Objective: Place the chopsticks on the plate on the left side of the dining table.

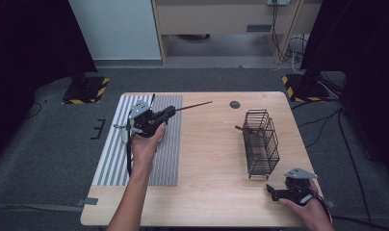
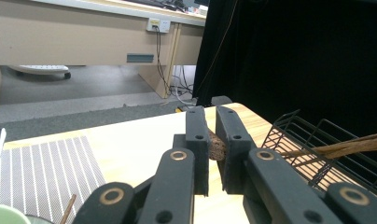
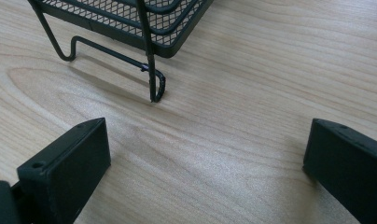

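Wood-grain tabletop (image 1: pixel 207 159) is lying under us, with a grey striped mat (image 1: pixel 166 159) on its left part. Our left gripper (image 1: pixel 169 111) is hovering over the mat, its jaws clamping the brown, cork-like end of a thin stick (image 1: pixel 195 105) that is pointing toward the table's far edge. Well apart, a black wire basket (image 1: pixel 261 142) is standing on the right part with another stick (image 1: pixel 245 129) in it. Our right gripper (image 1: pixel 271 192) is resting near the basket's near foot, its jaws spread wide around nothing.

High cam overhead; both finger cams low, sharing basket (image 1: pixel 261 143).
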A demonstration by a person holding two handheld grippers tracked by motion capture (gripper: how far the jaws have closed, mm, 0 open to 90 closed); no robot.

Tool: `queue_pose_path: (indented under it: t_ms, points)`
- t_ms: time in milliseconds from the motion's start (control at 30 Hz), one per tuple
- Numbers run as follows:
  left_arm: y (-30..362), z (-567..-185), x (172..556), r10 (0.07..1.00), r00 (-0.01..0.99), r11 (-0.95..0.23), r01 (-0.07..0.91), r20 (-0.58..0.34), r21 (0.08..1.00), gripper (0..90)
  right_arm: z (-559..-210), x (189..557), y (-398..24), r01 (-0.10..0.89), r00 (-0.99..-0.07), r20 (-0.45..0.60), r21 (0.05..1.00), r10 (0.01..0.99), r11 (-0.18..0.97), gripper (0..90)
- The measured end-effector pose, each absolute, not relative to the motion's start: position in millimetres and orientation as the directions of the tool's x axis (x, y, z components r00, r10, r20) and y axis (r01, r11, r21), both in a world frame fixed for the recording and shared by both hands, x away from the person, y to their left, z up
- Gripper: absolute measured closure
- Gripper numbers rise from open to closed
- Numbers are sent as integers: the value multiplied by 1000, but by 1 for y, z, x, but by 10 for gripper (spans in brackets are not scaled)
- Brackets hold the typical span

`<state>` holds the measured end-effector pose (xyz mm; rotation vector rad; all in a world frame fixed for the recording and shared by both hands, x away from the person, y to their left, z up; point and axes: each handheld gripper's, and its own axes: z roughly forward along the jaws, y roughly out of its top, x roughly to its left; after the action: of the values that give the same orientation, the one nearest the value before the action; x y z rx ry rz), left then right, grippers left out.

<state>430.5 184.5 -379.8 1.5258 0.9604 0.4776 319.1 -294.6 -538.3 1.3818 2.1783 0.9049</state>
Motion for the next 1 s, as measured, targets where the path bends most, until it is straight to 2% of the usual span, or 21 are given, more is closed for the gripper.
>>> queue_pose_path:
  t_ms: [1000]
  points:
    - [219,-408,418,829,507,63,333,-236,941,838,-538,319,-295,641,-429,5,706,903,300,6]
